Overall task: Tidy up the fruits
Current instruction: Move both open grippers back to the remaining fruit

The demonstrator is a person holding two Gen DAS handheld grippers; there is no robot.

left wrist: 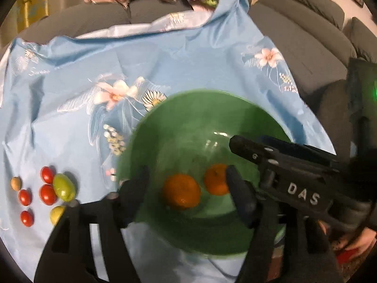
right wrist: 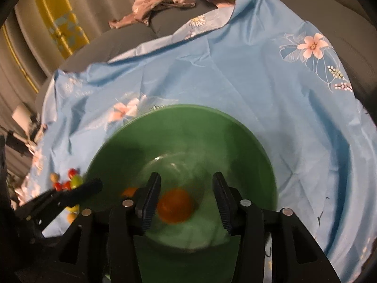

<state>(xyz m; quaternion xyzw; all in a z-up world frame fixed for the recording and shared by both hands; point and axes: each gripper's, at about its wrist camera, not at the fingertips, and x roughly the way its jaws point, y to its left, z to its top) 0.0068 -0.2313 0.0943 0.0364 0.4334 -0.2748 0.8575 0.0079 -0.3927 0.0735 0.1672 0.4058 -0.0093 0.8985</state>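
Oranges (left wrist: 181, 193) sit in the bowl (left wrist: 188, 108); my left tongs (left wrist: 188, 184) and right tongs (right wrist: 186, 195), both open and empty above it, may collide.

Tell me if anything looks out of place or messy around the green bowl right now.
Nothing is spilled or damaged. The green bowl holds two oranges, while small red and green fruits sit loose on the rumpled blue floral cloth. Clothes are heaped on the sofa behind.
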